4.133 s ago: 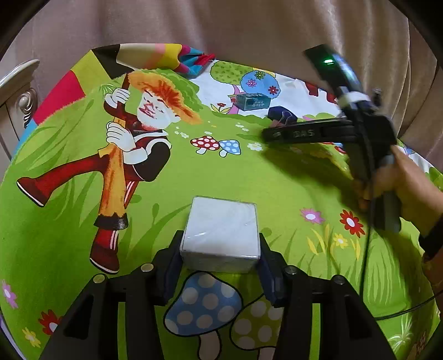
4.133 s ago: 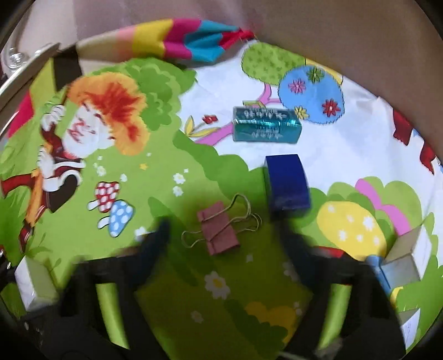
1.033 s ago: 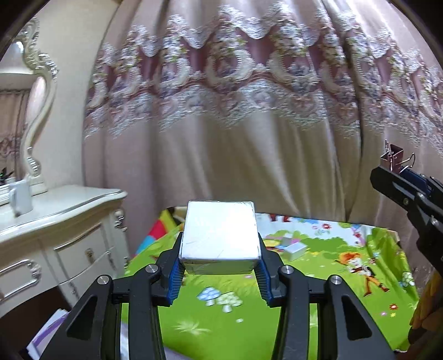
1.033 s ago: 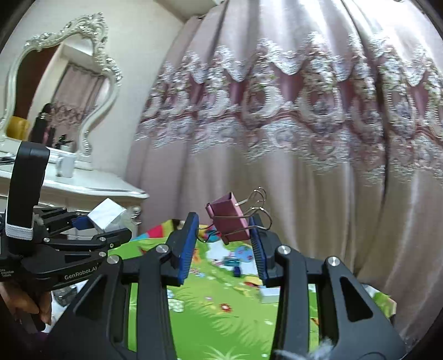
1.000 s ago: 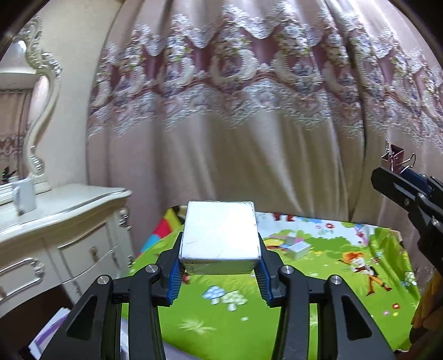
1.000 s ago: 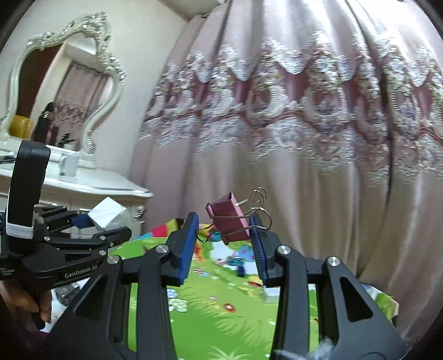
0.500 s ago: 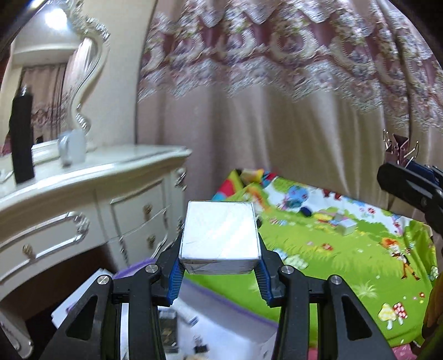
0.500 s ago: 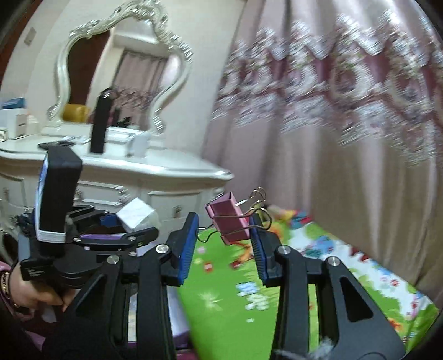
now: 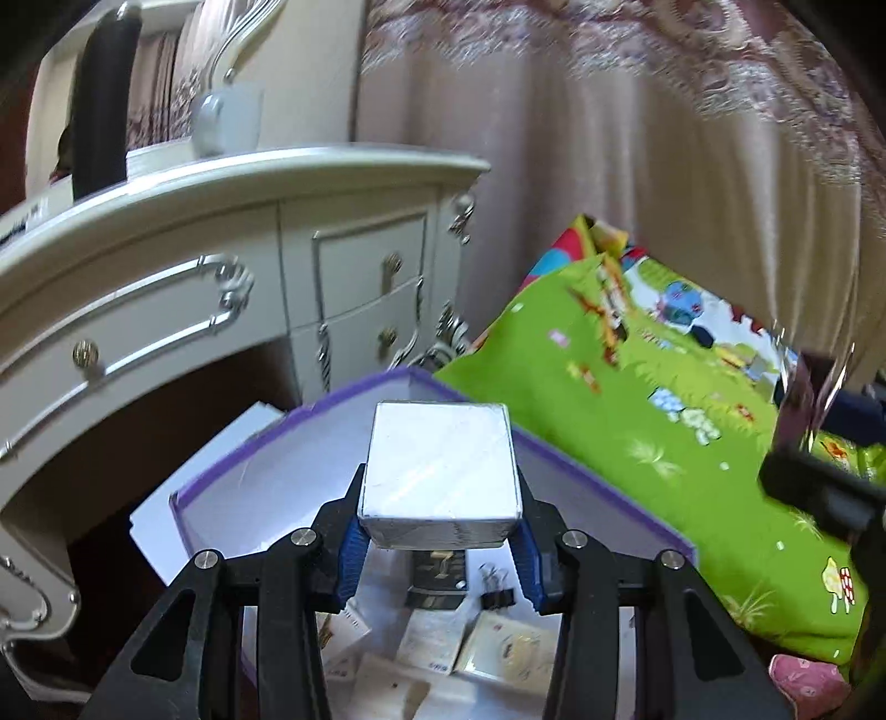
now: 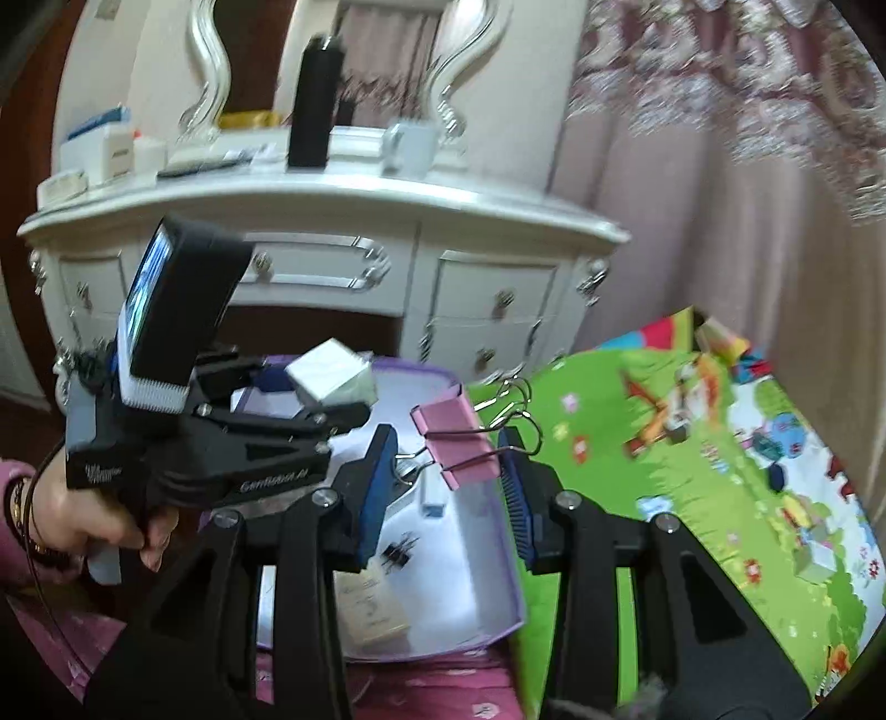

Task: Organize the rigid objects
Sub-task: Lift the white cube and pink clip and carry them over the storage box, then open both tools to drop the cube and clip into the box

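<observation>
Silver-white and wrapped in clear film, a small box [image 9: 440, 471] sits clamped between the blue pads of the left gripper [image 9: 440, 545], its near end wedged between the fingertips and its far end sticking forward past them. It hangs in the air above an open storage box with a purple rim [image 9: 598, 482], tilted down toward its white interior. Inside that storage box lie small cards [image 9: 501, 648], a dark packet [image 9: 437, 573] and a black binder clip [image 9: 495, 597].

The right gripper [image 10: 448, 482] is closed on a pink binder clip [image 10: 457, 443], pinching it by its wire handles so the pink body stands up between and above the pads, also over the purple-rimmed box. In the right wrist view a hand [image 10: 83, 520] grips the left tool's handle at the left edge.

Beside the storage box spreads a bright green cartoon-print cloth [image 10: 720, 498] with a few small objects still scattered on it, blurred. Behind stand a white dresser [image 10: 332, 232] with silver trim, a mirror [image 10: 343, 50], a black bottle [image 10: 313, 99] and a white mug [image 10: 412, 147], and a pink-beige curtain [image 9: 637, 166].
</observation>
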The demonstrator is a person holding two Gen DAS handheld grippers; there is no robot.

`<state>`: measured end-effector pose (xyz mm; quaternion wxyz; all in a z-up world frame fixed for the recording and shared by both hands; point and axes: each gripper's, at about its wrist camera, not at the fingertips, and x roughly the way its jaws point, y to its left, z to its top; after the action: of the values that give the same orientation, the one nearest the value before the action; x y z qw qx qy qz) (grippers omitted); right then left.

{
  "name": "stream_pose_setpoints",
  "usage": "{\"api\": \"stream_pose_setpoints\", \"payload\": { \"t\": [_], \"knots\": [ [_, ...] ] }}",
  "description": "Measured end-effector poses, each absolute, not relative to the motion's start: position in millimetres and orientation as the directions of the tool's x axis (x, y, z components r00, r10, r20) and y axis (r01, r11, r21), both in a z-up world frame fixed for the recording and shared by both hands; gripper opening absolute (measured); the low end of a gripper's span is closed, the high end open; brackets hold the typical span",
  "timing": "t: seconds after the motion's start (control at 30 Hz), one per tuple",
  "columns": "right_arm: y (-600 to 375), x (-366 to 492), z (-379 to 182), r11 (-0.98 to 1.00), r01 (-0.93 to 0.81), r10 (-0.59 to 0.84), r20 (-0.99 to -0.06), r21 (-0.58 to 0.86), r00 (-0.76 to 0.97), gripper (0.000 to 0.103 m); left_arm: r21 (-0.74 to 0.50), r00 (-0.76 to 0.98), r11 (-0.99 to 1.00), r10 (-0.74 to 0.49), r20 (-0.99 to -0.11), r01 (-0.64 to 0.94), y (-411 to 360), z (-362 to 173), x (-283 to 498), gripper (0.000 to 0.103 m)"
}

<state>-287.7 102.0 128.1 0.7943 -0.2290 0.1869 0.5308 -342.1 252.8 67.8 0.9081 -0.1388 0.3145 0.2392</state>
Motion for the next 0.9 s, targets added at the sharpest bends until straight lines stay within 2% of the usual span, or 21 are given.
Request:
{"api": "stream_pose_setpoints", "payload": {
  "t": [0.3,0.6,0.67,0.7,0.73,0.77,0.9],
  "knots": [
    [123.7,-293.8,91.2,0.254,-0.954,0.721,-0.626,-0.16,0.297,0.042,-0.08,0.63,0.824,0.362,-0.687,-0.561,270.0,47.0,-343.2,0.045],
    [128.1,-280.7,68.1,0.23,-0.972,0.706,-0.678,-0.05,0.202,0.042,-0.005,0.542,0.799,0.403,-0.738,-0.602,282.4,31.1,-333.8,0.047],
    [125.6,-273.8,65.1,0.225,-0.974,0.713,-0.682,-0.001,0.165,0.049,0.045,0.486,0.775,0.438,-0.756,-0.63,285.4,26.8,-328.5,0.069],
    [122.4,-269.0,64.3,0.239,-0.971,0.713,-0.681,0.015,0.166,0.062,0.066,0.464,0.766,0.453,-0.761,-0.639,286.4,25.1,-326.3,0.088],
    [117.4,-263.5,65.0,0.253,-0.967,0.721,-0.674,0.038,0.162,0.074,0.089,0.451,0.756,0.476,-0.755,-0.648,285.1,25.5,-325.3,0.092],
    [110.2,-257.4,66.8,0.268,-0.961,0.733,-0.661,0.066,0.159,0.076,0.102,0.451,0.754,0.489,-0.747,-0.649,282.7,27.3,-324.4,0.092],
    [77.1,-231.3,77.4,0.363,-0.925,0.751,-0.623,0.113,0.219,0.077,0.114,0.464,0.771,0.486,-0.741,-0.626,271.3,31.9,-314.7,0.092]
  ]
}}
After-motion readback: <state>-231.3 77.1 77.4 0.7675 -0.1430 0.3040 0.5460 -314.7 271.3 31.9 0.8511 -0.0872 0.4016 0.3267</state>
